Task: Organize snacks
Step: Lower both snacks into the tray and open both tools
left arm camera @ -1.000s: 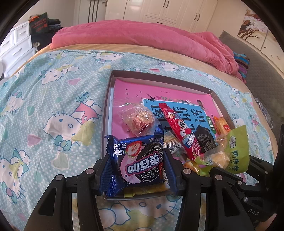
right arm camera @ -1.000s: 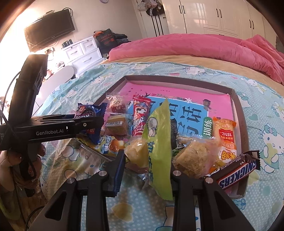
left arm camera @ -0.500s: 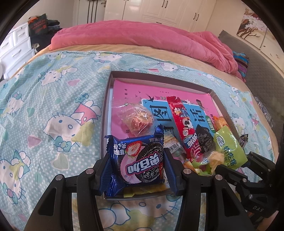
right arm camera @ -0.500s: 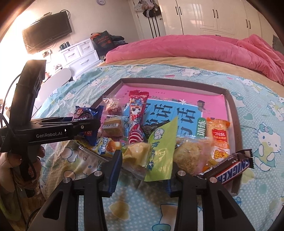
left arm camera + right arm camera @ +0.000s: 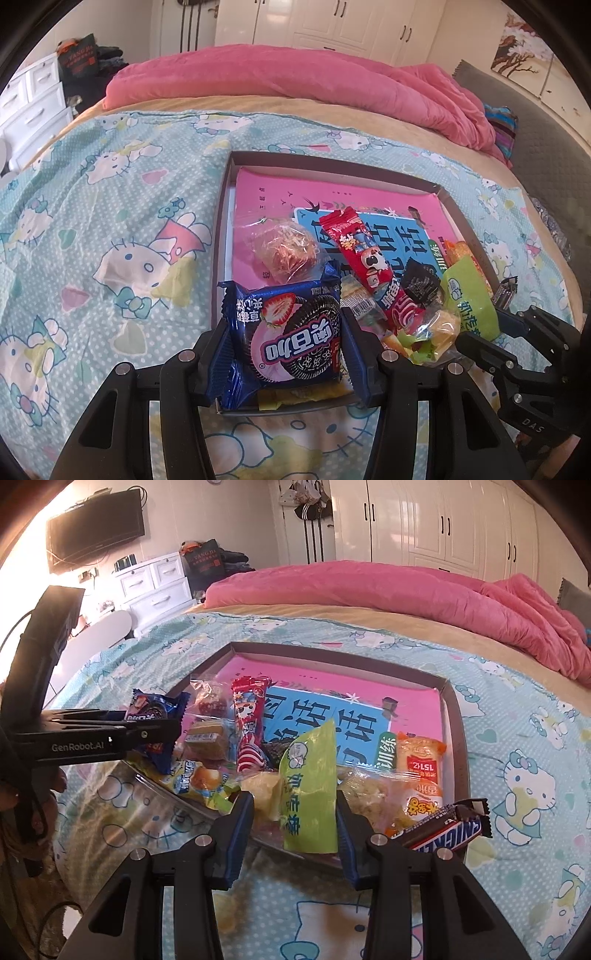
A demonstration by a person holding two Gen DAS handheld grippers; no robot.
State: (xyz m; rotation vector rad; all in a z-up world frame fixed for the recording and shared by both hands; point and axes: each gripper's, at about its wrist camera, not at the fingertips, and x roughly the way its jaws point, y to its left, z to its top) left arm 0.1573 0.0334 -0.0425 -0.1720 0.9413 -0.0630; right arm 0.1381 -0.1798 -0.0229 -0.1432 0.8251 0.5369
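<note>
A shallow grey box tray [image 5: 221,221] [image 5: 456,738] lies on the bed with pink and blue books in it. My left gripper [image 5: 286,341] is shut on a blue Oreo pack [image 5: 291,332] over the tray's near left corner; the pack also shows in the right wrist view [image 5: 155,720]. My right gripper [image 5: 295,821] is open around a green packet [image 5: 308,786] that lies on the snack pile at the tray's near edge. A long red packet [image 5: 369,266], a clear-wrapped pastry [image 5: 284,251], an orange packet [image 5: 419,760] and a Snickers bar [image 5: 448,830] lie in the tray.
The bed has a teal Hello Kitty sheet [image 5: 110,229] and a pink duvet [image 5: 295,88] at the back. White drawers [image 5: 155,583] and a wall TV [image 5: 96,524] stand beyond the bed's left side. White wardrobes [image 5: 443,524] line the far wall.
My right gripper has opened and drawn back; the green packet, upright a second ago, now lies flat on the pile. The left gripper and Oreo pack have not moved.
</note>
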